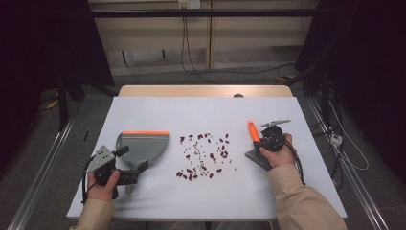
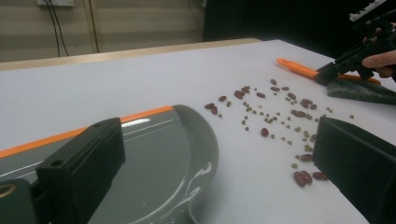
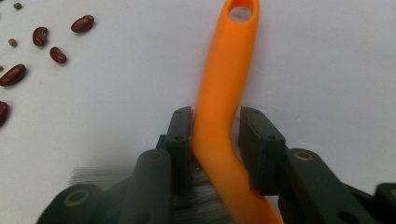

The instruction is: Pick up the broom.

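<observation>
Straddling the brush handle (image 3: pixel 223 100), right gripper (image 3: pixel 215 140) seems clenched on it; handle's long axis points 12 o'clock, beans (image 1: pixel 203 155) at 9; left gripper's (image 2: pixel 205 172) jaws gape empty.

In the right gripper view the orange brush handle (image 3: pixel 223 88) runs down between the jaws, and its lower end is cut off by the bottom edge. The grey bristles (image 3: pixel 100 177) behind the jaws are blurred, and the jaws cover most of them. In the left gripper view the dustpan (image 2: pixel 154 158) is cut off at the left and bottom edges, and the near jaw hides part of its tray. The small green grains (image 1: pixel 197 154) among the red beans (image 1: pixel 191 175) are too small in the high view to tell what they are.
</observation>
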`<state>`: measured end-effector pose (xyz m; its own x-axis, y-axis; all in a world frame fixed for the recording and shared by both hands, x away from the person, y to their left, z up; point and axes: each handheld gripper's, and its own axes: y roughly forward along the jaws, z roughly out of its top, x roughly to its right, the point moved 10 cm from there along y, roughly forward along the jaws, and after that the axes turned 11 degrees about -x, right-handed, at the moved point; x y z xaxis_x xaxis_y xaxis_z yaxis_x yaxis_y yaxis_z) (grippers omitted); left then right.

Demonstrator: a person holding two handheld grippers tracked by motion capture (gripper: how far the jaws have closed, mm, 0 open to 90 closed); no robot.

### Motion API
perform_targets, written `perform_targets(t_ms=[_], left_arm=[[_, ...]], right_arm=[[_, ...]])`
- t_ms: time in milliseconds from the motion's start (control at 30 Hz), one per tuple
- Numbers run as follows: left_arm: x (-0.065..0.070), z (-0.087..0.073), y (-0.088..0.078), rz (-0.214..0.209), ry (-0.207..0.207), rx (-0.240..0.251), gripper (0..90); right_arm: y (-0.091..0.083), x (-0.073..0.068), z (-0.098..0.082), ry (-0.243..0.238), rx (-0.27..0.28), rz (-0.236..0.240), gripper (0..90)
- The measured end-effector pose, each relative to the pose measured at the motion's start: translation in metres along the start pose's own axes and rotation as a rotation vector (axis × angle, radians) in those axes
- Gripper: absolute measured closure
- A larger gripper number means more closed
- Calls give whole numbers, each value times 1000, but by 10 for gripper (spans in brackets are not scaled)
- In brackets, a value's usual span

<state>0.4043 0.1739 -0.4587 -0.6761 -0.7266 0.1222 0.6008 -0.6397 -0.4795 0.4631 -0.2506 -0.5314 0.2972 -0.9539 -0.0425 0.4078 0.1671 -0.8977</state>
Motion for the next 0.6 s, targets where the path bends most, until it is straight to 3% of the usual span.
perform_targets(t_ms=[600], left_arm=[[3, 4, 1, -2, 3, 11, 23]], right_arm=[[0, 1, -1, 38, 22, 14, 677]])
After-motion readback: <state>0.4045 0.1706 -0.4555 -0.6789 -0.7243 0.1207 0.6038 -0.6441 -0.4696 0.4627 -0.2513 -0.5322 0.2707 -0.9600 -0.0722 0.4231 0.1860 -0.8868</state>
